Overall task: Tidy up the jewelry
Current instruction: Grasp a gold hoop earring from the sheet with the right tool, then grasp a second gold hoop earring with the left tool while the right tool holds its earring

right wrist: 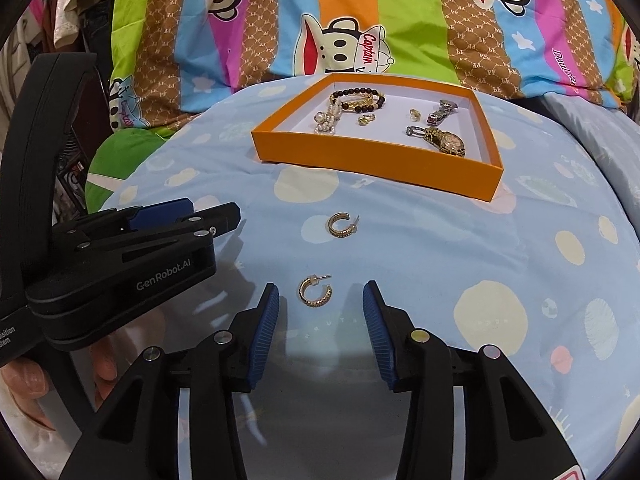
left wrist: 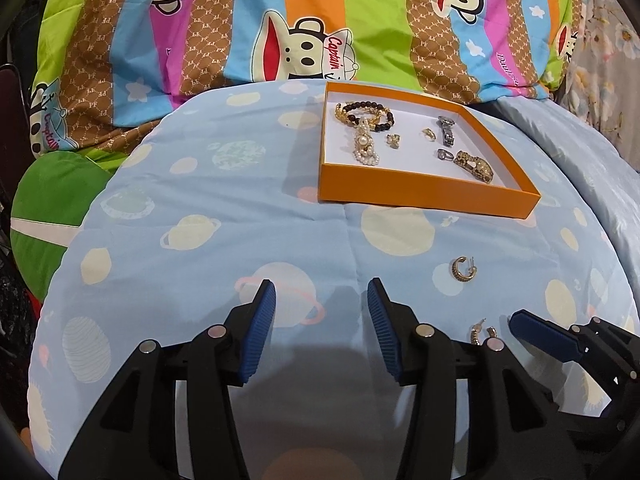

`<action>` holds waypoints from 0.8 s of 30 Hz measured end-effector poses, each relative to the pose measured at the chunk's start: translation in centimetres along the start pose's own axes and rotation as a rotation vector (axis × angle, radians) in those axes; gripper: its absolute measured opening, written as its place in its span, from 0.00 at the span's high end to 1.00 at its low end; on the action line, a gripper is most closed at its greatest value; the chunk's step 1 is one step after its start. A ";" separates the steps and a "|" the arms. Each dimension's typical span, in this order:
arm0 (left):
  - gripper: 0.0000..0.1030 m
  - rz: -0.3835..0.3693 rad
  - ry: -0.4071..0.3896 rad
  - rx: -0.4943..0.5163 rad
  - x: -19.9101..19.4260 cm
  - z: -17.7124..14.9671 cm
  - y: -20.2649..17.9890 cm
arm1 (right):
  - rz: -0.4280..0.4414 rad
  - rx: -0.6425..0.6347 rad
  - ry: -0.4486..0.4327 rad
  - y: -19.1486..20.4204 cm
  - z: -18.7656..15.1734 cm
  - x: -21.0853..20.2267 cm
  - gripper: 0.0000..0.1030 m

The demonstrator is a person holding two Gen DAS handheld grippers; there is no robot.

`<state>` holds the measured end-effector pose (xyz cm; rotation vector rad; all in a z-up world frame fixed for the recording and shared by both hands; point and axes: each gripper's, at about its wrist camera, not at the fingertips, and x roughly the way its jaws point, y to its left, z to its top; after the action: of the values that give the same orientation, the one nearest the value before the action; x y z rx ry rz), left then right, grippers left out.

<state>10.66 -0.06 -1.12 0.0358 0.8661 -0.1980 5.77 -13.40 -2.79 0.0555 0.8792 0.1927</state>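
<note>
An orange tray [left wrist: 424,192] [right wrist: 360,162] lies on the blue planet-print bedding. It holds a bead bracelet [left wrist: 366,114], a pearl piece [left wrist: 364,148], small gold earrings, a ring and a gold watch [right wrist: 444,142]. Two gold hoop earrings lie on the bedding: a far hoop [right wrist: 342,225] [left wrist: 461,269] and a near hoop [right wrist: 314,292] [left wrist: 478,334]. My right gripper [right wrist: 320,300] is open and empty, its fingertips on either side of the near hoop. My left gripper [left wrist: 322,296] is open and empty, left of both hoops; it also shows in the right wrist view [right wrist: 188,216].
A striped cartoon-monkey quilt [left wrist: 280,20] is bunched up behind the tray. A green cushion [left wrist: 52,208] lies at the left edge of the bedding. Clothes hang at the far left in the right wrist view [right wrist: 68,8].
</note>
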 end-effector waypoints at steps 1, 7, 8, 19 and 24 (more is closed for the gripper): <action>0.55 0.001 0.002 0.003 0.0 0.0 0.0 | 0.000 0.002 0.000 0.0 0.0 0.0 0.68; 0.55 0.002 0.007 0.015 0.1 0.1 -0.3 | -0.006 -0.019 0.012 0.4 0.1 0.3 0.83; 0.55 0.002 0.007 0.016 0.1 0.1 -0.3 | -0.005 -0.018 0.012 0.4 0.1 0.3 0.85; 0.54 -0.002 0.005 0.037 0.1 0.1 -0.7 | -0.009 0.045 -0.011 -1.1 0.1 -0.2 0.86; 0.53 -0.005 0.007 0.041 0.2 0.1 -0.9 | -0.064 0.091 -0.032 -2.7 0.2 -0.6 0.86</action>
<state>10.65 -0.99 -1.15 0.0727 0.8695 -0.2206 5.96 -16.16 -2.52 0.1152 0.8563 0.0918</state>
